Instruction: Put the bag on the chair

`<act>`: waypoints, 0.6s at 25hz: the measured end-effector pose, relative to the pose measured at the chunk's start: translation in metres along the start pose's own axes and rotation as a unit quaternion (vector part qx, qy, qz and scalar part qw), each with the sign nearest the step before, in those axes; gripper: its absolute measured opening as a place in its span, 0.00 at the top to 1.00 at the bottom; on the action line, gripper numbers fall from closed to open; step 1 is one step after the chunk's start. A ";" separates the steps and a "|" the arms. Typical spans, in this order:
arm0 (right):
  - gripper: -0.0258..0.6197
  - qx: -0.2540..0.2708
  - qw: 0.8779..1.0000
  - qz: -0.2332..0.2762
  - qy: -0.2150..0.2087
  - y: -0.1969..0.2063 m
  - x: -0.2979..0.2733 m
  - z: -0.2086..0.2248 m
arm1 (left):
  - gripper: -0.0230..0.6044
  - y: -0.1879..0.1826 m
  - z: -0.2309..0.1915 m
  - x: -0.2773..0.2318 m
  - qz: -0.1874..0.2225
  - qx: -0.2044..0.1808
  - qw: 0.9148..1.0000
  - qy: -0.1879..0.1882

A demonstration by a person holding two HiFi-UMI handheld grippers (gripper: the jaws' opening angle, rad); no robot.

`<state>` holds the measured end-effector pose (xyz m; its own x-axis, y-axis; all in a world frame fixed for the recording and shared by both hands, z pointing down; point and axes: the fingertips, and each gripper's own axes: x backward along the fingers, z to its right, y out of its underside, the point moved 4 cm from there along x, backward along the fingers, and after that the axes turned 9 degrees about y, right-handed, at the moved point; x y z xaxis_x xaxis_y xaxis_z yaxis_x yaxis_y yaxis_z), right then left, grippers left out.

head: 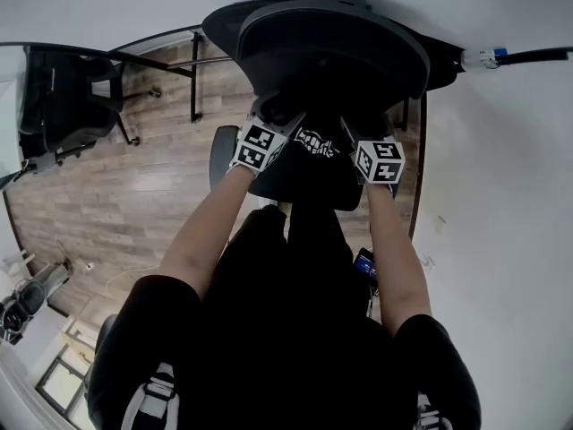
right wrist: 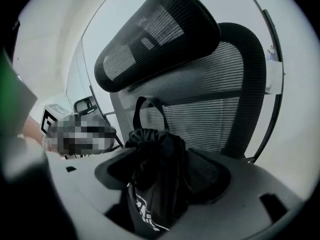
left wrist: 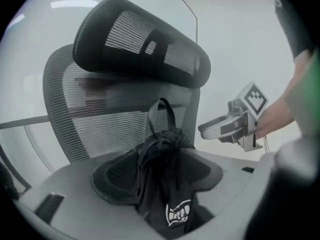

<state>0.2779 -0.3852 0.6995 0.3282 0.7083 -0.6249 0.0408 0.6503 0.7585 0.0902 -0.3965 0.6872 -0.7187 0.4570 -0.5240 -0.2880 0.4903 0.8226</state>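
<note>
A black drawstring bag [head: 315, 146] with a white print sits on the seat of a black mesh office chair [head: 331, 43], leaning toward its backrest [left wrist: 100, 119]. The bag's strap loop [left wrist: 161, 110] stands up. My left gripper [head: 271, 124] is at the bag's left and my right gripper [head: 372, 137] at its right. In the left gripper view the bag [left wrist: 165, 174] lies between wide-apart jaws [left wrist: 160, 179], which do not press it. It is the same in the right gripper view, with the bag [right wrist: 155, 179] between spread jaws [right wrist: 165, 181]. The right gripper [left wrist: 206, 129] shows open beside the backrest.
The chair's headrest [right wrist: 155, 34] hangs over the seat. A wooden floor [head: 116, 204] lies to the left, with a second dark chair [head: 63, 106] and a black table frame [head: 194, 79]. A white wall [head: 501, 240] runs close along the right.
</note>
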 end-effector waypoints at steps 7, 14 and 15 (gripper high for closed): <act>0.49 0.018 0.999 0.041 -0.016 -0.025 0.057 -0.038 | 0.55 -0.028 0.026 0.051 0.027 0.013 0.999 0.016; 0.53 0.042 0.993 0.098 -0.045 -0.061 0.135 -0.086 | 0.62 -0.069 0.074 0.113 0.067 -0.007 0.995 0.078; 0.56 0.048 0.992 0.109 -0.046 -0.069 0.147 -0.095 | 0.64 -0.076 0.080 0.125 0.073 -0.011 0.994 0.085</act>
<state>0.2343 -0.2995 0.5380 0.4244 0.7980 -0.4279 0.0478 0.4522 0.8906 0.0731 -0.3173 0.5411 -0.8500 0.3891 -0.3550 -0.1854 0.4100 0.8931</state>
